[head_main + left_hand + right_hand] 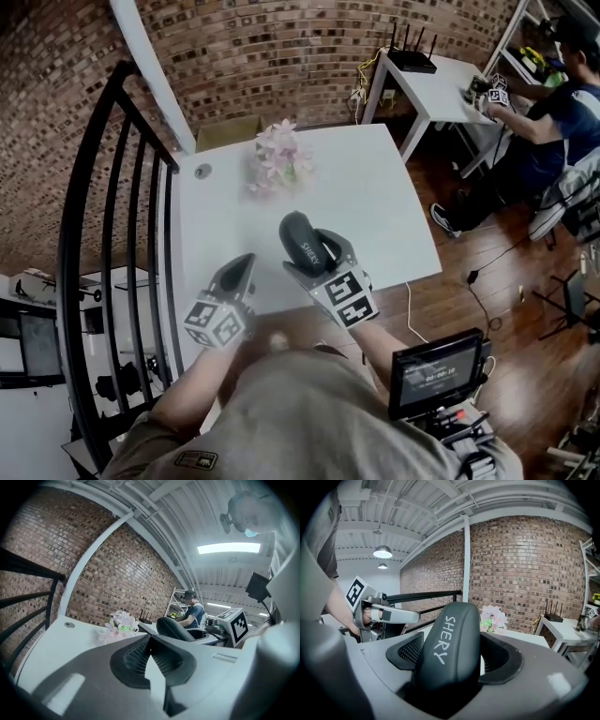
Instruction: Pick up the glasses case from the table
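The left gripper (246,267) hangs over the near edge of the desk (375,202), its fingers (136,656) pressed together on nothing. Just to its right, the right gripper (307,248) has its fingers (408,651) pinching the glasses case (449,639) from both sides, so the right hand carries it. The case's long axis runs along those fingers and points away toward the far edge, where a bunch of pink flowers (279,159) stands. The case looks to be lifted off the desk, though no view shows the gap plainly. It is shut, so what it holds cannot be told.
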Demonstrator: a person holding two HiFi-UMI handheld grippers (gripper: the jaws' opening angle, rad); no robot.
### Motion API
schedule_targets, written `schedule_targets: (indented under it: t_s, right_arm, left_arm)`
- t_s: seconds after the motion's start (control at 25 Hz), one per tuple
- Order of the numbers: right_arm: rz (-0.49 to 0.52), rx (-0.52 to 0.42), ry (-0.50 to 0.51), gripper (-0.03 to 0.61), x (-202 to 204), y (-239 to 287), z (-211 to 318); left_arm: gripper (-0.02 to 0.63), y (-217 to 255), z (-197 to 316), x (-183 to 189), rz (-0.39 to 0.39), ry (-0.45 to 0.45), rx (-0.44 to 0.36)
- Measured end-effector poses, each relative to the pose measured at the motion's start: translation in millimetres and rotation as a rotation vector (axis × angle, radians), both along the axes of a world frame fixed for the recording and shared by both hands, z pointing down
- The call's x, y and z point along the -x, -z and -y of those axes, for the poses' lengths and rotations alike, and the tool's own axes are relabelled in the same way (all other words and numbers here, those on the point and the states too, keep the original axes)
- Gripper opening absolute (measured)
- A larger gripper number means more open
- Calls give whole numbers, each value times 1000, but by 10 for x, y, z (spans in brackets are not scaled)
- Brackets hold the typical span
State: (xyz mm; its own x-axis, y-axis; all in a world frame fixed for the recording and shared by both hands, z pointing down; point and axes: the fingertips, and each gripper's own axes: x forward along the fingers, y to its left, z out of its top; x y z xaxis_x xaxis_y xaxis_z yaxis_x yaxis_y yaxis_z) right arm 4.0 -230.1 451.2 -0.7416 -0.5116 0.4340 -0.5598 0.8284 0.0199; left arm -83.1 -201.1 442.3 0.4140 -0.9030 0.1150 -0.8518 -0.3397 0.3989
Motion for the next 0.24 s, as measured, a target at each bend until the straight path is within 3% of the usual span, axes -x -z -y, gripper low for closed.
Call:
schedule_targets:
  t_s: [0.24]
  right_arm:
    - [4, -38, 4, 383, 100, 61, 168]
  left_arm:
    - [0, 90, 191, 89, 9, -2, -42]
